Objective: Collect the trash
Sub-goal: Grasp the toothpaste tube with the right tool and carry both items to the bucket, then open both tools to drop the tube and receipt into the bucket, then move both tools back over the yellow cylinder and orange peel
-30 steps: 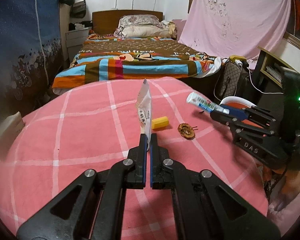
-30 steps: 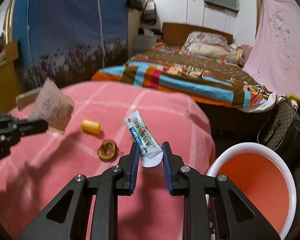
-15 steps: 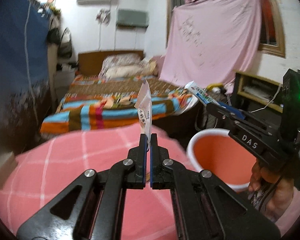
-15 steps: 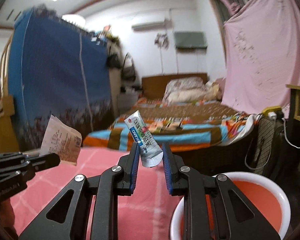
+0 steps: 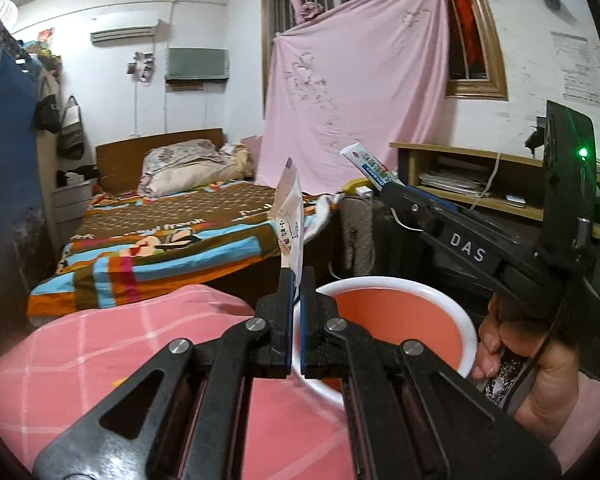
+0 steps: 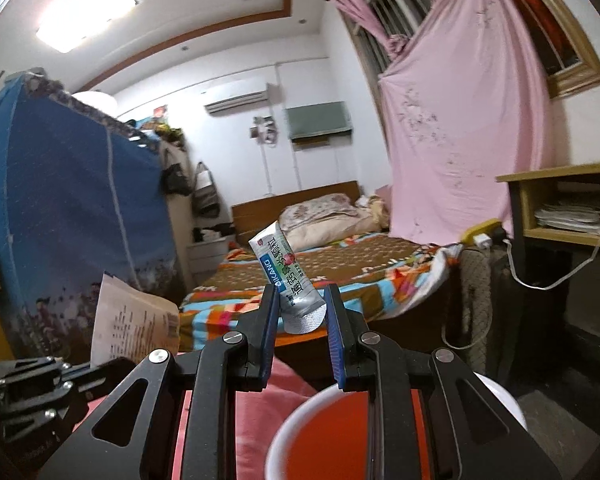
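Observation:
My left gripper (image 5: 296, 276) is shut on a white paper slip (image 5: 290, 216) that stands upright above its tips. It hangs over the near rim of a white bin with an orange-red inside (image 5: 432, 292). My right gripper (image 6: 300, 296) is shut on the crimped end of a toothpaste tube (image 6: 286, 276), held above the same bin (image 6: 296, 424). In the left wrist view the right gripper (image 5: 384, 186) reaches in from the right with the tube (image 5: 366, 162) sticking up, a hand gripping its handle. In the right wrist view the left gripper (image 6: 96, 372) holds the paper slip (image 6: 132, 324) at the lower left.
A pink checked tablecloth (image 5: 72, 360) covers the table below and to the left. Beyond it stands a bed with a striped blanket (image 5: 172, 240), a pink sheet (image 5: 352, 92) over the window, a wooden shelf (image 5: 460, 184) at right and a blue wardrobe (image 6: 68, 208) at left.
Both grippers have risen and swung right, off the table top and over the bin, each still holding its item. The yellow piece and brown scrap on the cloth have dropped out of view.

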Tool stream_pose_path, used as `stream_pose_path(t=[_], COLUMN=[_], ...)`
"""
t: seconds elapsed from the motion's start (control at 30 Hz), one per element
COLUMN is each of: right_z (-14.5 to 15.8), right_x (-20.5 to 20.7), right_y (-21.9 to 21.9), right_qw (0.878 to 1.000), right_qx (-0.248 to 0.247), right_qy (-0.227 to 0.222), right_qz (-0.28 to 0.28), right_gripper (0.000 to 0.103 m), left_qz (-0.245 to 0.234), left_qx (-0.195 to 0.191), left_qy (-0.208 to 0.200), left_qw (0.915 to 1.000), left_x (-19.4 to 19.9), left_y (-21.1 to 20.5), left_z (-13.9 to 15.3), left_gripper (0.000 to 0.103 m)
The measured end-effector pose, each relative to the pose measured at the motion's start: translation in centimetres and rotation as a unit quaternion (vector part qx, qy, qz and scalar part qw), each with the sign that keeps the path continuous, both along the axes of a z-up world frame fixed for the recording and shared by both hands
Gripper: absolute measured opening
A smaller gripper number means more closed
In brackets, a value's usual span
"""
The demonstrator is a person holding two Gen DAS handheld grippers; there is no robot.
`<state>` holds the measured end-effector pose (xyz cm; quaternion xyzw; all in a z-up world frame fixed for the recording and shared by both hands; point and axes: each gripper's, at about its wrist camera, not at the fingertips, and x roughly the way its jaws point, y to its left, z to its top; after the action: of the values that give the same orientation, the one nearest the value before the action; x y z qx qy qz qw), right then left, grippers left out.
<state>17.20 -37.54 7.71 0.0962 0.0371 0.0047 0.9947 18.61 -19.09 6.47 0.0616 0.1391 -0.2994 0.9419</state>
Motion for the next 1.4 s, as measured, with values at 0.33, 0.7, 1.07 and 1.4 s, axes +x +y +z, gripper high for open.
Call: stream_pose_path(t=[0.33,0.7,1.07,1.4], right_z=[-1.0,-2.5,-3.5,-3.3], right_x=[-0.1,0.2,1.5,1.6], right_y=[-2.5,-4.5,-4.1,-3.7], right_qw=[0.998,0.991,0.986,0.986], right_qx=[0.021,0.056,0.051,0.048], right_qy=[0.043,0.099,0.148,0.146], right_qz=[-0.047,-0.068,-0.059,-0.056], right_gripper=[0.021,0.022,0.022,0.037], left_qz=[-0.031,-0.045,-0.048,-0.009], left_qx=[0.004,0.011,0.0,-0.021], left_qy=[0.064,0.13,0.226,0.219], left_qw=[0.9975,0.9904,0.9729,0.9754], left_x=[1.7,2.5,5.1,5.6], left_y=[-3.6,-6.0,-6.0,-3.6], left_z=[-1.1,-2.8,-4.5,-3.9], left_gripper=[0.0,0.0,0.012,0.018])
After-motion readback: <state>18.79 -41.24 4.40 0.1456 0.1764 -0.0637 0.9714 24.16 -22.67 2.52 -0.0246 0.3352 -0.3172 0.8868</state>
